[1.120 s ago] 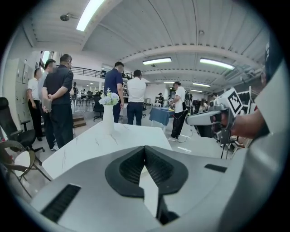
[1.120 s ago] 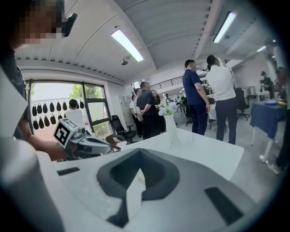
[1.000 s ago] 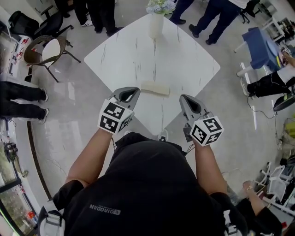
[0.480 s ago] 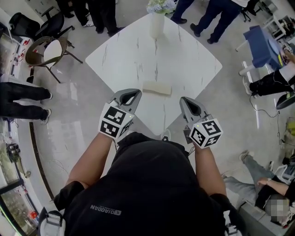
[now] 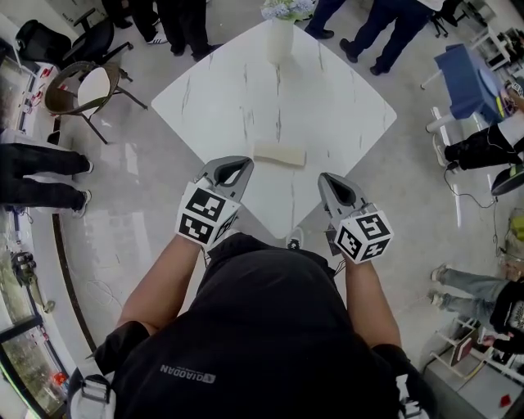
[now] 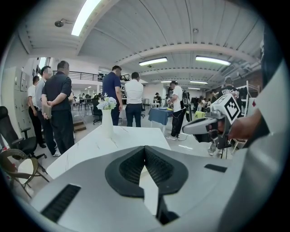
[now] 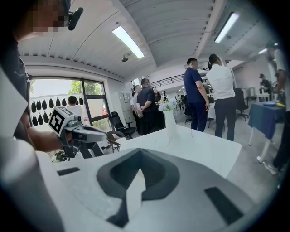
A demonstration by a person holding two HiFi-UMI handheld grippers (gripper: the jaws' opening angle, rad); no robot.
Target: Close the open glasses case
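On the white table [image 5: 327,98], a cream glasses case [image 5: 279,155] lay flat near the corner closest to the person. It was too small in the head view to tell if its lid was up or down. The left gripper [image 5: 235,164] was held over the table edge, near the left end of the case, but did not touch it. The left gripper view showed its two jaws pressed together at the tips, with nothing between them, only a small gap further back where the white table showed through. The right gripper [image 5: 329,177] was held over the other edge of that corner, a bit further from the case, and did not touch it either. The right gripper view showed its jaws shut tight at the tips too, and they held nothing. The case sat between the two grippers and a little past them. Each gripper had a cube with black and white squares on it, one on the left [image 5: 203,216] and one on the right [image 5: 364,235]. At the far corner of the table stood a white vase [image 5: 279,37] with pale flowers [image 5: 285,8], well apart from the case. A chair [image 5: 82,88] stood on the floor to the left, and some people [image 5: 385,24] stood past the far side of the table.
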